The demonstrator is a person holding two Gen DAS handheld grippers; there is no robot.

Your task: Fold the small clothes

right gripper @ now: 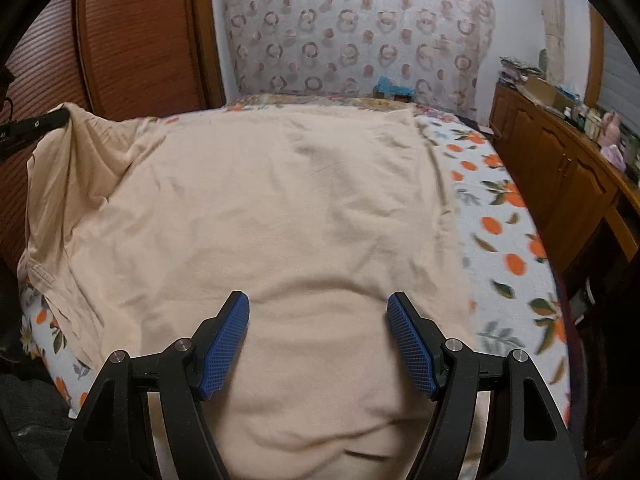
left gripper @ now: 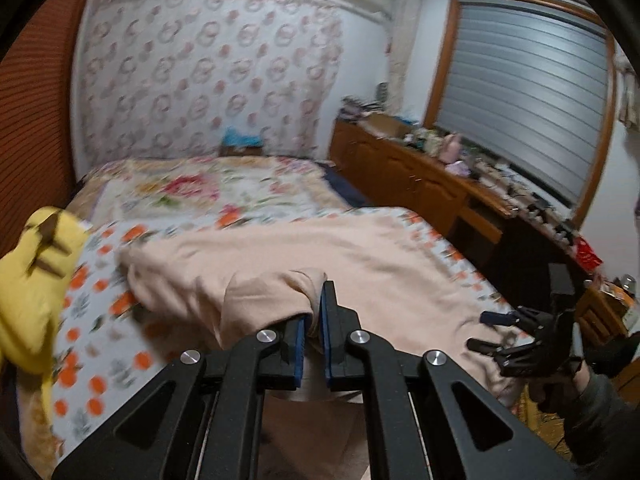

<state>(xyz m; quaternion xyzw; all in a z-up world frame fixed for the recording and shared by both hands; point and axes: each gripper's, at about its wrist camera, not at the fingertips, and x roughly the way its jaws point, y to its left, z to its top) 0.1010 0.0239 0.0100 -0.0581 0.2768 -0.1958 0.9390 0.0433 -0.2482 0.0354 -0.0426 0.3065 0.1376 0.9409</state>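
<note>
- Left gripper (left gripper: 316, 320): fingers are pinching nearly closed on a bunched fold of the peach garment (left gripper: 360, 256), lifting that edge clear of the bed (left gripper: 104, 320); the cloth is draping over the left blue pad.
- Left wrist view is motion-blurred.
- Right gripper (right gripper: 318, 340): fingers are standing wide apart, gripping nothing, hovering just over the near edge of the peach garment (right gripper: 280, 200). Cannot tell if the tips are touching the cloth.
- Garment is lying mostly flat across the orange-print sheet (right gripper: 508, 240); its left corner is being pulled up toward the wooden panel (right gripper: 132, 32).
- Yellow item (left gripper: 32, 292) is sitting at the left edge of the bed, near the garment but apart from it.
- Wooden counter (left gripper: 420, 176) is running along the right, under the shuttered window (left gripper: 520, 100), cluttered with small stuff too blurred to identify.
</note>
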